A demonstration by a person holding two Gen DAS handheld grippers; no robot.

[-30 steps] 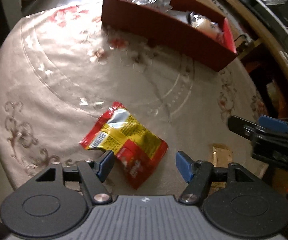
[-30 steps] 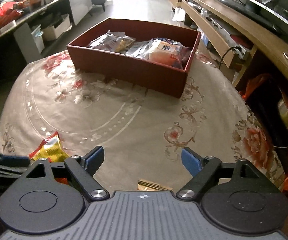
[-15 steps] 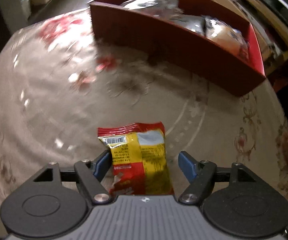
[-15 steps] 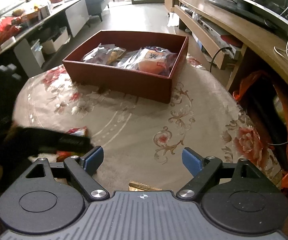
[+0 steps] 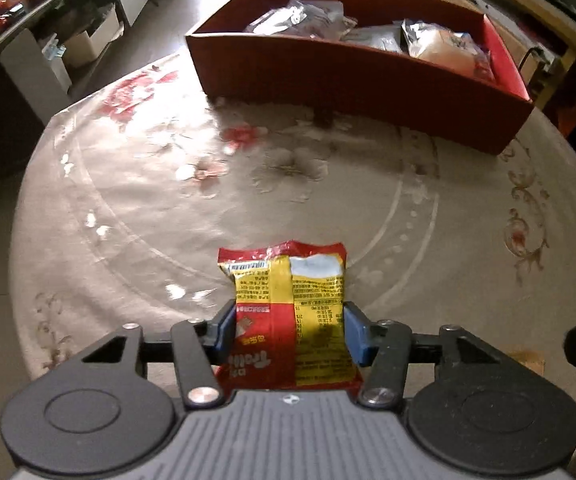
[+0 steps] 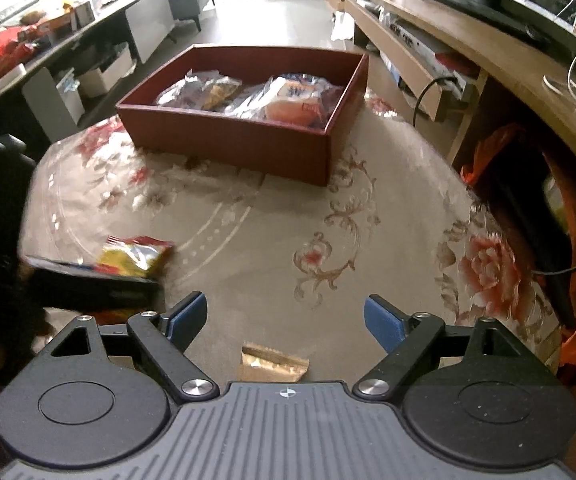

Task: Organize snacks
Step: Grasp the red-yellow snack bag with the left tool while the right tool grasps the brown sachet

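Snack packet: red-and-yellow snack packet (image 5: 288, 308) lies flat on the round table, near edge, right between the left gripper's blue pads
Writing on it: barcode strip along the top, blocks of small print on the yellow panel too fine to read; white letters at the lower end read something like "Trolli", upside down, partly cut off by the gripper body
Left gripper: left gripper (image 5: 288, 332) has its jaws closing, and both pads are on the packet's two long edges; it grips the packet
Right gripper: right gripper (image 6: 286, 322) has its jaws spread wide with nothing clamped; a small gold wrapper (image 6: 274, 364) lies on the cloth just below the gap, partly hidden under the gripper body
Red box: red box (image 6: 232, 140) sits at the far side of the table, well apart from the packet, with several clear-wrapped snacks inside; print on them too small to make out
Surface: beige tablecloth (image 5: 328, 200) with red flowers and scrollwork, glossy, glare patches on the left
Room: long wooden shelf unit (image 6: 448, 28) on the right with cables; low cabinet (image 6: 144, 20) and clutter far left
Hard to see: in the right view the left gripper is a dark blur at the left edge, the packet (image 6: 134, 256) smeared beside it
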